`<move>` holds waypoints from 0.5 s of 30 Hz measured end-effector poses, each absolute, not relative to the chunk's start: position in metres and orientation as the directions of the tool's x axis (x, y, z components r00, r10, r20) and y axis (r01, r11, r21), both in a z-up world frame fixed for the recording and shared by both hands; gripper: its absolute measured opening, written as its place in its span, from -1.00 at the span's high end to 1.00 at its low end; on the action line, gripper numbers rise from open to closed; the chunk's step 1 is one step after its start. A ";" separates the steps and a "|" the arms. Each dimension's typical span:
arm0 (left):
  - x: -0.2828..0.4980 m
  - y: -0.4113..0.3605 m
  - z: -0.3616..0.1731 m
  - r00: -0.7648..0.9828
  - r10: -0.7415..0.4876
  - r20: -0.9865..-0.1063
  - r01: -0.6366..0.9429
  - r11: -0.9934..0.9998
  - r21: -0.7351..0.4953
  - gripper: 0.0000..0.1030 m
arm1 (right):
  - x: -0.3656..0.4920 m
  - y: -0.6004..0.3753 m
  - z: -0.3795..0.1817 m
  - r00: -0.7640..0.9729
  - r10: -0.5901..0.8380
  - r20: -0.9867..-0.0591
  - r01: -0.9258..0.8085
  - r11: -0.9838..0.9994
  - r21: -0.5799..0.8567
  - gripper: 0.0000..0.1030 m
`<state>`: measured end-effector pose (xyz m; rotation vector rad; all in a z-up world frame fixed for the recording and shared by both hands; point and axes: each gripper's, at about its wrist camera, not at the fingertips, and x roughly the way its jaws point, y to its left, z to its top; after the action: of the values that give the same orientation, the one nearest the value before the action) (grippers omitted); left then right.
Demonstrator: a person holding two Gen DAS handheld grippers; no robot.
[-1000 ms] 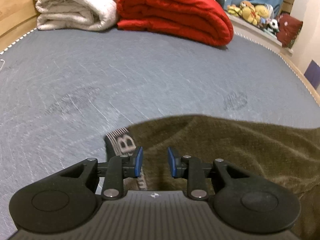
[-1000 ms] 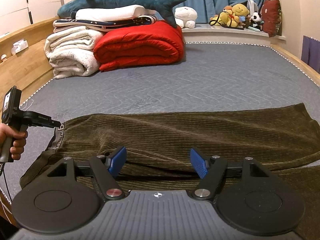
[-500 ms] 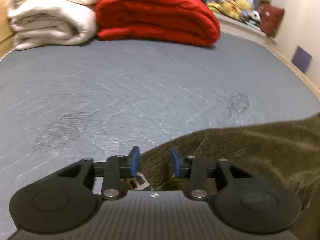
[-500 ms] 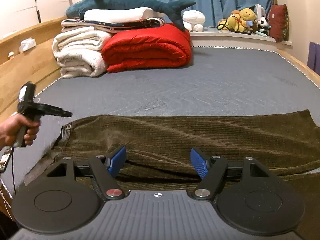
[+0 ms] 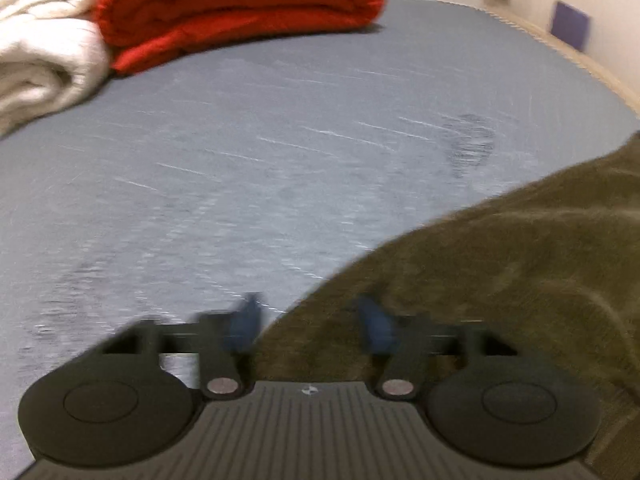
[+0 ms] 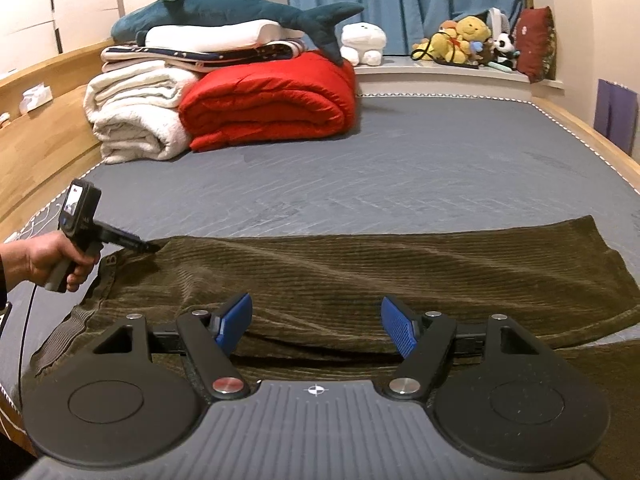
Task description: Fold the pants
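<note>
Olive corduroy pants [image 6: 360, 268] lie spread across the grey mattress, waist to the left and legs to the right. In the right wrist view a hand holds my left gripper [image 6: 151, 246] with its tips at the far corner of the waist. The left wrist view is blurred; there my left gripper [image 5: 308, 324] has its jaws apart and closing, with the edge of the pants [image 5: 500, 280] between them and the pads clear of the cloth. My right gripper [image 6: 316, 324] hovers open over the near side of the pants, holding nothing.
A rolled red duvet [image 6: 272, 108] and a folded white blanket [image 6: 136, 120] are stacked at the far left of the mattress [image 6: 400, 168], with a plush shark [image 6: 240, 12] on top. Soft toys [image 6: 468, 40] line the window ledge. A wooden bed frame [image 6: 44, 136] runs along the left.
My left gripper has dropped and swung along the waist to its far corner, rolling as it went; the printed waistband has left its view. The right gripper stayed still and open.
</note>
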<state>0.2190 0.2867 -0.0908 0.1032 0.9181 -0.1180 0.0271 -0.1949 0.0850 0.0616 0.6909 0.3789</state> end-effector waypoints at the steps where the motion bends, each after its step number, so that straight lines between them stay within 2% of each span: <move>1: 0.217 0.283 -0.089 0.611 -0.062 -0.789 0.162 0.986 0.048 0.62 | 0.029 -0.197 0.085 0.704 0.360 -0.612 -0.314 0.931 0.186 -0.43; 3: 0.208 0.268 -0.084 0.631 -0.022 -0.775 0.200 0.970 0.135 0.75 | 0.034 -0.204 0.084 0.706 0.350 -0.616 -0.289 0.936 0.200 -0.43; 5: 0.194 0.256 -0.074 0.660 0.002 -0.751 0.229 0.952 0.204 0.79 | 0.039 -0.211 0.082 0.708 0.331 -0.624 -0.255 0.944 0.211 -0.43; 10: 0.145 0.241 -0.026 0.742 -0.027 -0.670 0.235 0.946 0.222 0.80 | 0.057 -0.237 0.074 0.715 0.275 -0.643 -0.145 0.958 0.248 -0.43; 15: 0.054 0.213 0.021 0.812 -0.092 -0.576 0.279 0.929 0.245 0.82 | 0.072 -0.263 0.069 0.729 0.228 -0.646 -0.022 0.950 0.311 -0.43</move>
<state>0.0542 0.2126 0.0210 0.3289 0.5927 -0.2019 0.0723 -0.2630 0.0687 0.2924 0.7443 0.1402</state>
